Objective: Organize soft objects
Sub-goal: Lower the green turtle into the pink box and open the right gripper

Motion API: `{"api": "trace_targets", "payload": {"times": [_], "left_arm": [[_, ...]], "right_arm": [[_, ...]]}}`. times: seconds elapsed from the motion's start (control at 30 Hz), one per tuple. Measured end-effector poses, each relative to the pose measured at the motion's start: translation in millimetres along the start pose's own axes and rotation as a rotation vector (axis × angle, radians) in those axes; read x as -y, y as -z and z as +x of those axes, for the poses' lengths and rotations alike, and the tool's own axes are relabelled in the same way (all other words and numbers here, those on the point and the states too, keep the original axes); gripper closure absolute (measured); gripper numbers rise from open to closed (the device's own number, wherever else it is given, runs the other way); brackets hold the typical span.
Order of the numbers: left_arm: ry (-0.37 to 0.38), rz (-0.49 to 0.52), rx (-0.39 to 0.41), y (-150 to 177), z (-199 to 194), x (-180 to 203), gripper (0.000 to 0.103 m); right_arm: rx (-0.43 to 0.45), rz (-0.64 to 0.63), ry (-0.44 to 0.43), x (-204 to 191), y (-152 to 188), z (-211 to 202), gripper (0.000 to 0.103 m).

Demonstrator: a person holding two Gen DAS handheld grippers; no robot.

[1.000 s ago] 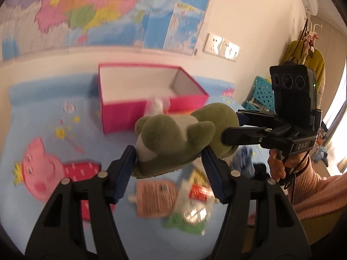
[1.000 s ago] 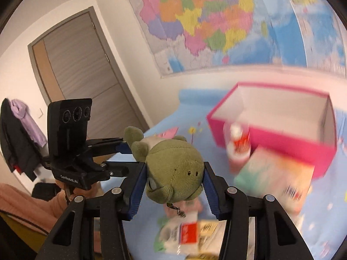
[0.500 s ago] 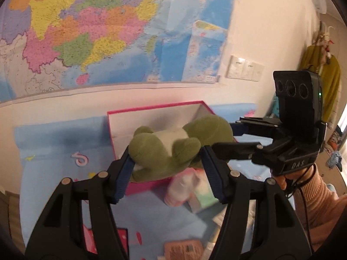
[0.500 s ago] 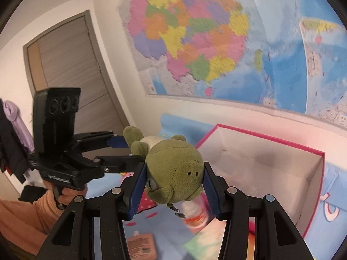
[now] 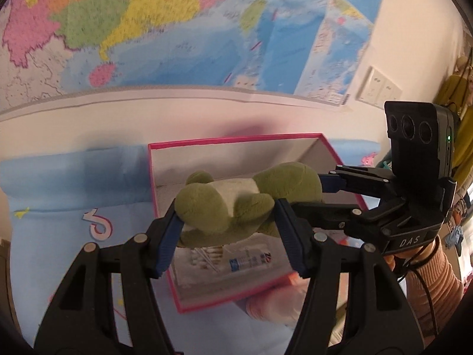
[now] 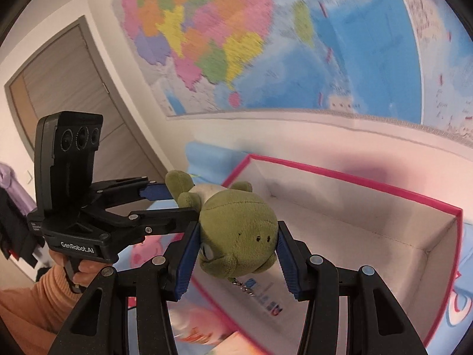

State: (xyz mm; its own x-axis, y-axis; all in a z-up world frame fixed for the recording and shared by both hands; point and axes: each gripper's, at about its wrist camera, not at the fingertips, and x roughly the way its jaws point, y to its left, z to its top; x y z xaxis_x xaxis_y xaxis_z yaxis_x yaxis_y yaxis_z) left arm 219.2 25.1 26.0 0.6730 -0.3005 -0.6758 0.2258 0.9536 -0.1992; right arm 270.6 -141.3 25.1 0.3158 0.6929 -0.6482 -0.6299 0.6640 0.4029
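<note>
A green plush frog with a pale belly hangs in the air between both grippers, over the open pink box. My left gripper is shut on its body and legs. My right gripper is shut on its head; a small key chain dangles under the head. The right gripper also shows in the left wrist view, coming in from the right. The left gripper also shows in the right wrist view, coming in from the left. The box also shows in the right wrist view.
The box has white inner walls and holds a pack of cotton swabs and a small printed pack. It stands on a blue cartoon mat against a wall with a big map. Blurred packets lie in front of the box.
Both grippers carried the frog up and forward, from above the loose packets on the mat to above the open box. The grip on the frog is unchanged.
</note>
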Motion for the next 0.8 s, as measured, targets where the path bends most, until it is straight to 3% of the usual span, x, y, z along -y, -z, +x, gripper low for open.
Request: {"api": "trace_targets", "payload": {"times": [0.23,0.3,0.47,0.8], "left_arm": [[-0.028,-0.034,-0.025,-9.9,27.7,-13.0,0.039],[-0.031,-0.044,-0.028,-12.0,33.0,-16.1,0.044],[-0.085,-0.026,-0.033,-7.3,42.5,-12.5,0.044],[-0.091,-0.046,0.011,-2.9,25.0,-16.7,0.044]], "right_arm": [[-0.052,0.045,0.014,23.4,-8.5,28.1,0.051],[-0.057,0.059,0.029,27.5,-12.4,33.9,0.049],[-0.102,0.089,0.196,32.4,-17.0,40.7,0.035],[-0.178,0.085,0.218,32.0,4.3,36.6,0.035]]}}
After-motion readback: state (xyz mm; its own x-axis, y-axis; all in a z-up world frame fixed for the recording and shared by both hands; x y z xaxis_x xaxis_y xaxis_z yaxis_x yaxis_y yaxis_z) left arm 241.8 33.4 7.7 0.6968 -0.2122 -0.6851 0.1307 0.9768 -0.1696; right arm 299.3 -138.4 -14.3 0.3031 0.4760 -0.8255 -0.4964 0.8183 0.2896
